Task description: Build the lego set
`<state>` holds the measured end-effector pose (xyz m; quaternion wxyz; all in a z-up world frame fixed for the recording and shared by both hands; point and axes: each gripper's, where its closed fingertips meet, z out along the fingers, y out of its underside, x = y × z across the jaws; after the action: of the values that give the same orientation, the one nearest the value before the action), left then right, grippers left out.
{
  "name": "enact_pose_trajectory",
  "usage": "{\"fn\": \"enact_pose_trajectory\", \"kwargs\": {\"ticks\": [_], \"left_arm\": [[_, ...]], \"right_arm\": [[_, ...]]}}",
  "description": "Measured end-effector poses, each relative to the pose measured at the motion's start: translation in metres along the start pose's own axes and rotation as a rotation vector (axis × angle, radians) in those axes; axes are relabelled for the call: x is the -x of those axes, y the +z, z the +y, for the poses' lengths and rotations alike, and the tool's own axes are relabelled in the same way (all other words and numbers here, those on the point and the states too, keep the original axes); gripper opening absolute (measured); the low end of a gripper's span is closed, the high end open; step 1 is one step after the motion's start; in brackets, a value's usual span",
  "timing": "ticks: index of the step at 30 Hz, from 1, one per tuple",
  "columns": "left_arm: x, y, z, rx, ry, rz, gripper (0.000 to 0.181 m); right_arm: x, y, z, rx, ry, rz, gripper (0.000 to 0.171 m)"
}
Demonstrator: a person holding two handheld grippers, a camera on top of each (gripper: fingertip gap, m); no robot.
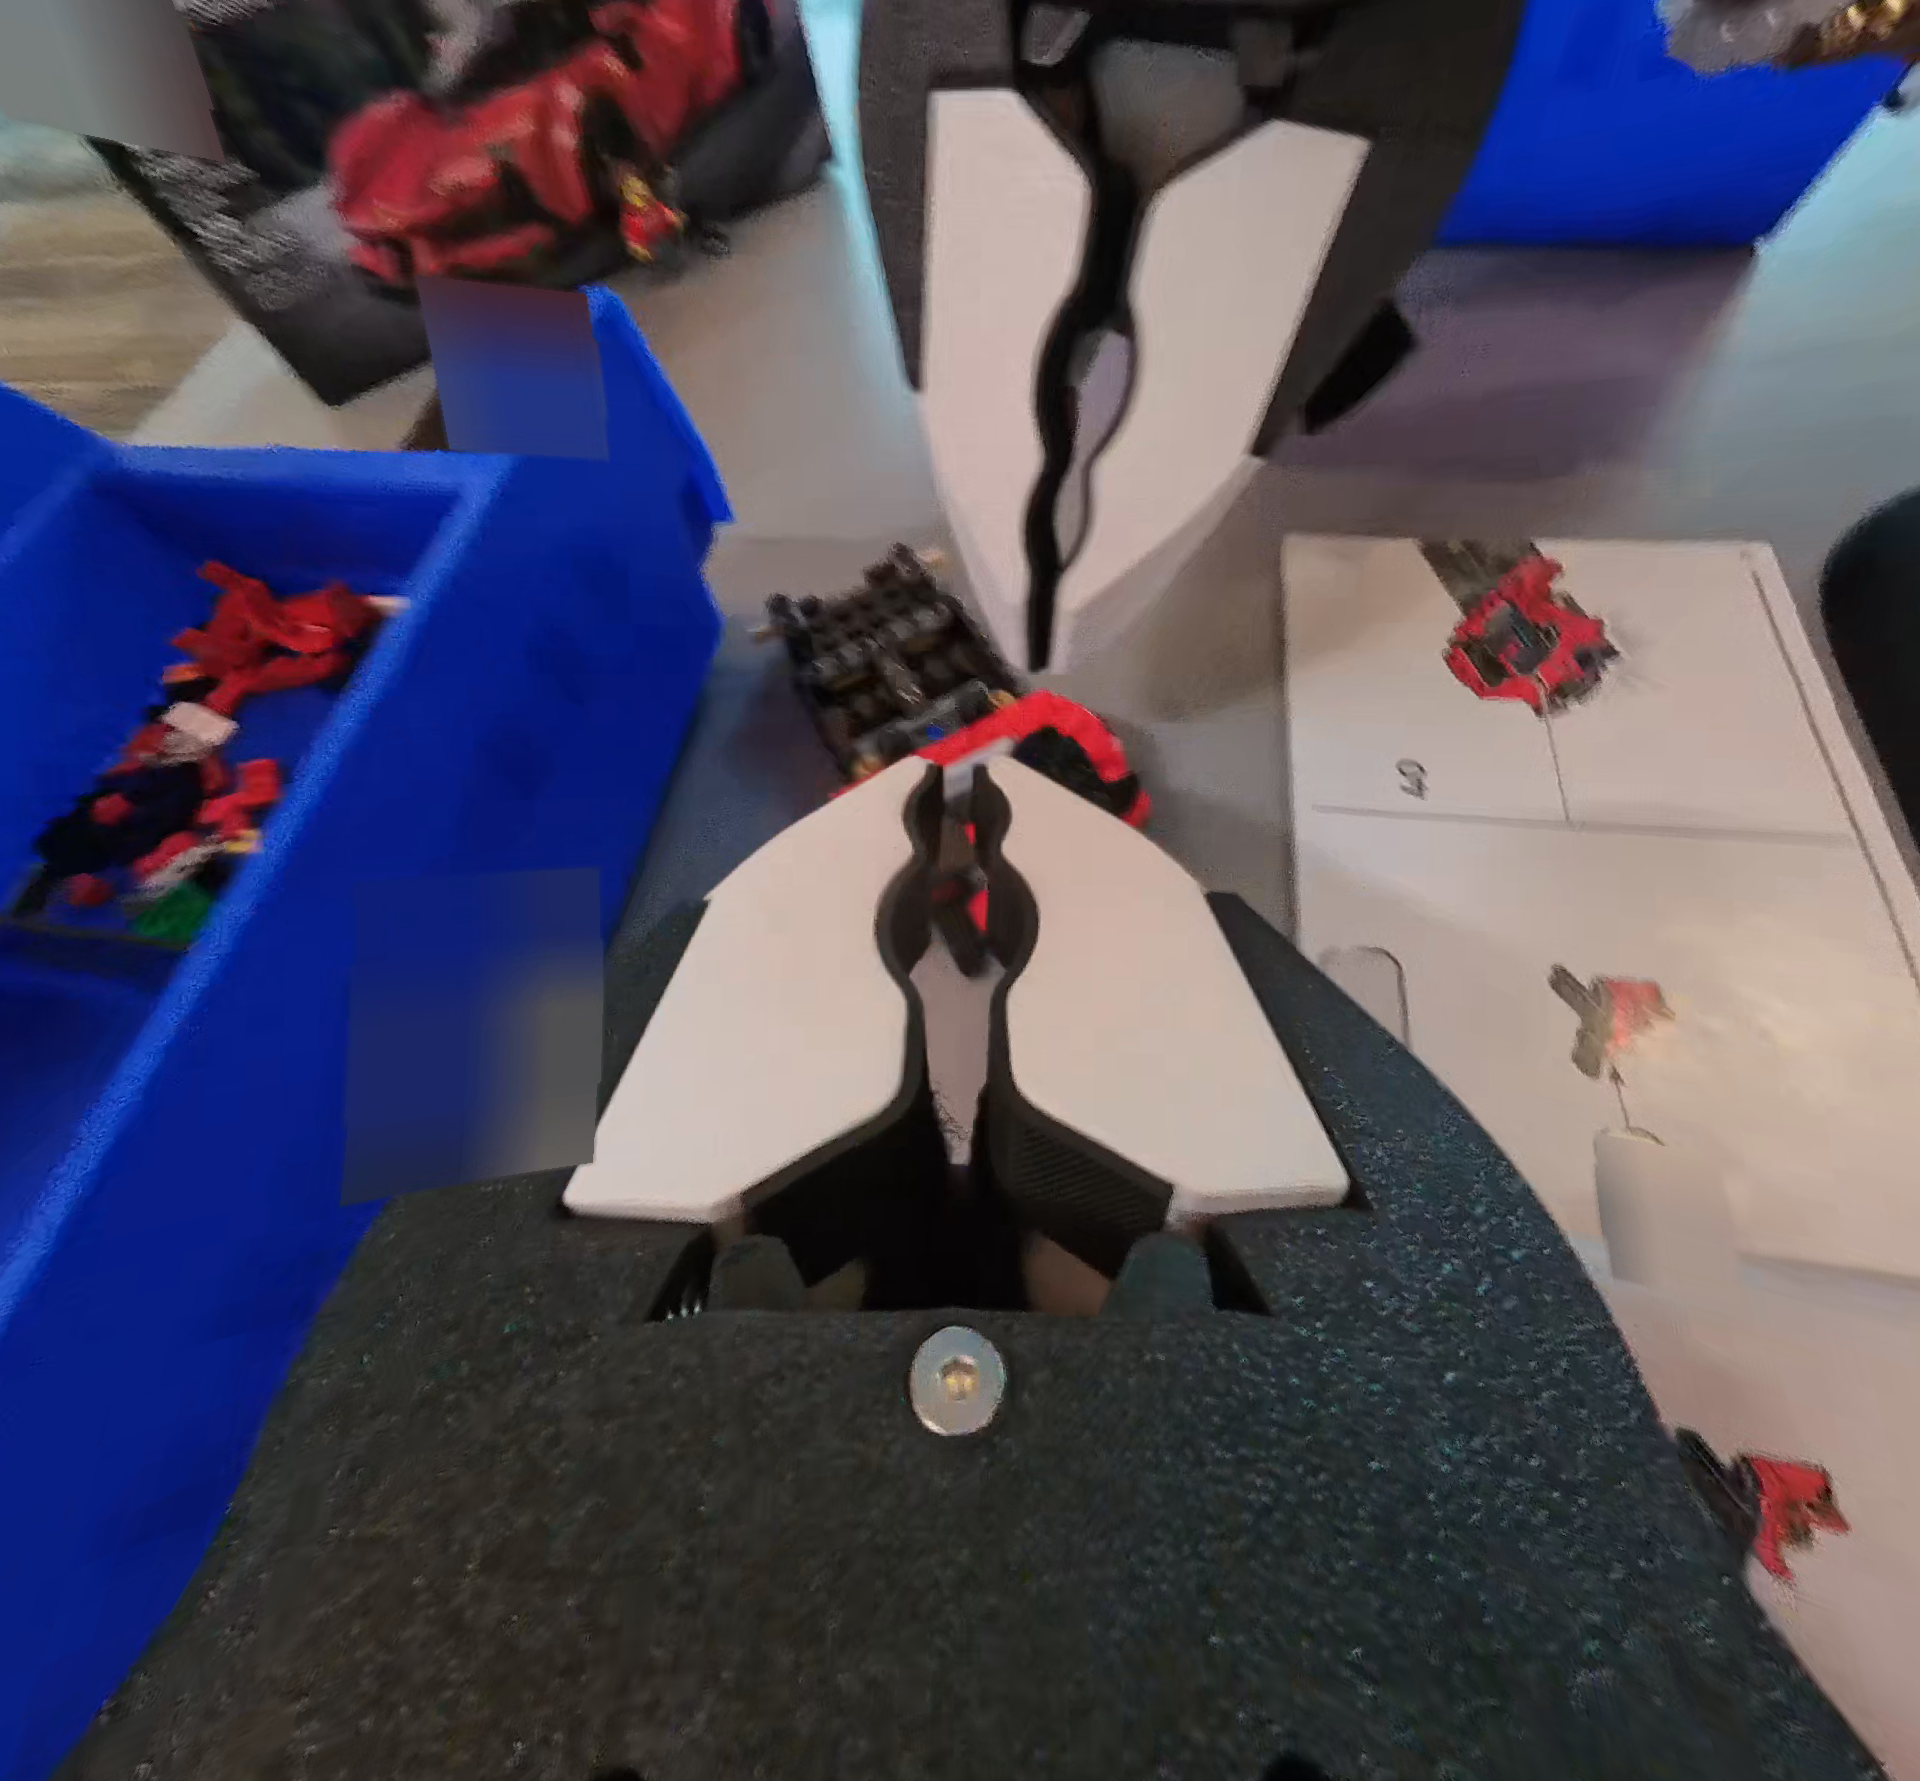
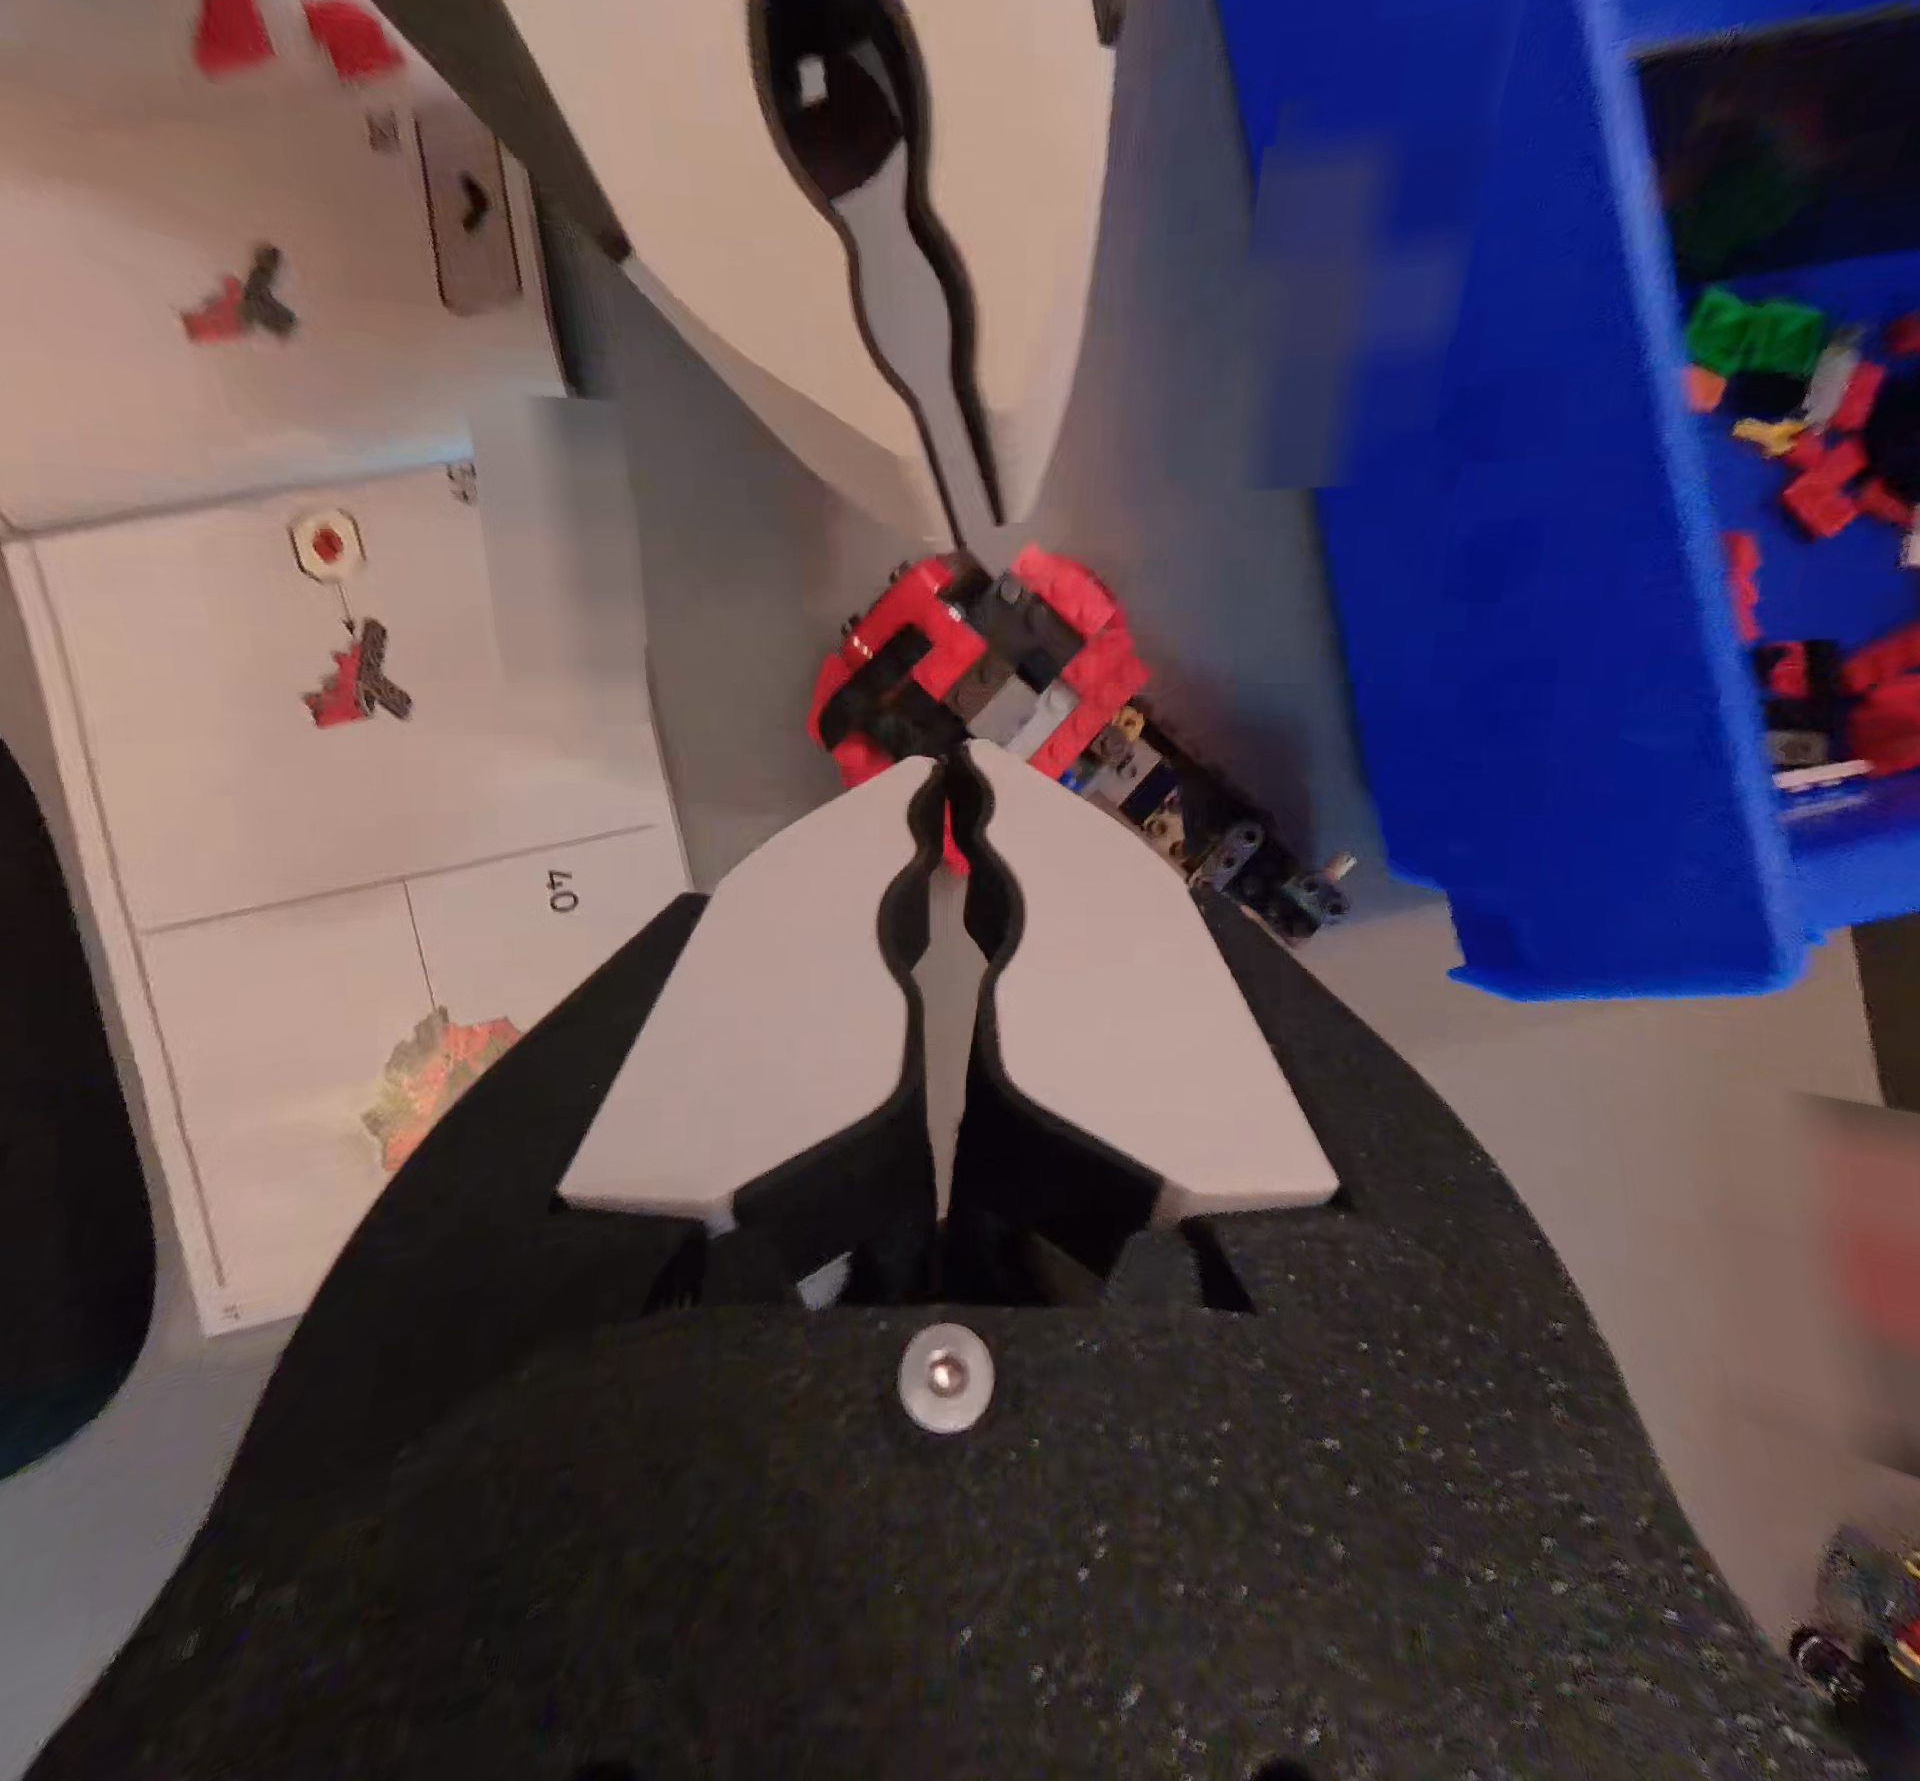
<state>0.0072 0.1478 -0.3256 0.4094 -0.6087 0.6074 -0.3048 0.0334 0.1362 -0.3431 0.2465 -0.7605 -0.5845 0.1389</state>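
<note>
While both tools meet tip to tip over the table, the left gripper [image 1: 961,781] is clenched on the red and black lego car [image 1: 997,744], its white fingers [image 1: 821,952] pinched around a thin part of the red front section. Straight ahead of it, the right gripper [image 1: 1044,656] points back toward it, its jaws drawn nearly together with the tips touching the far edge of the same red section; in the right wrist view this gripper [image 2: 956,760] likewise presses its nearly closed tips against the red section, though whether it truly grips a piece or only pushes cannot be told. Beyond the left gripper's tips the model's black studded chassis [image 1: 883,661] stretches away, resting on the pale table [image 1: 810,401]. To the left of that gripper stands a blue bin [image 1: 540,692] holding loose red and black bricks [image 1: 197,744]. To its right lies the open instruction booklet [image 1: 1662,900]. Farther ahead and to the left, the set's box [image 1: 520,121] with a red car picture stands blurred.
</note>
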Motion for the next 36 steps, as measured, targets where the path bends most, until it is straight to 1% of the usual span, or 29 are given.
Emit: {"fn": "enact_pose_trajectory", "kwargs": {"ticks": [2,6,11,24,25,27,32,36], "left_arm": [[-0.012,0.007,0.009,0.046,0.031,0.046,0.002],[-0.020,0.018,0.020,0.108,0.119,0.049,0.000],[-0.020,0.024,0.023,0.111,0.107,0.057,0.000],[-0.021,0.028,0.025,0.108,0.047,0.076,0.000],[-0.019,0.031,0.025,0.110,0.046,0.054,0.000],[-0.018,0.033,0.024,0.126,0.085,0.046,0.000],[-0.016,0.034,0.024,0.092,0.055,0.049,0.000],[-0.016,0.034,0.024,0.107,0.096,0.025,0.000]], "right_arm": [[0.004,0.009,0.007,0.036,0.001,-0.025,0.000],[0.007,0.016,0.006,0.044,-0.005,-0.049,0.001],[0.009,0.020,0.008,0.071,-0.002,-0.067,0.002],[0.010,0.021,0.009,0.119,0.044,-0.061,0.002],[0.010,0.022,0.009,0.125,0.045,-0.062,0.002],[0.010,0.022,0.009,0.138,0.038,-0.058,0.002],[0.009,0.021,0.009,0.135,0.042,-0.038,0.002],[0.009,0.021,0.010,0.176,0.033,-0.021,0.003]]}}
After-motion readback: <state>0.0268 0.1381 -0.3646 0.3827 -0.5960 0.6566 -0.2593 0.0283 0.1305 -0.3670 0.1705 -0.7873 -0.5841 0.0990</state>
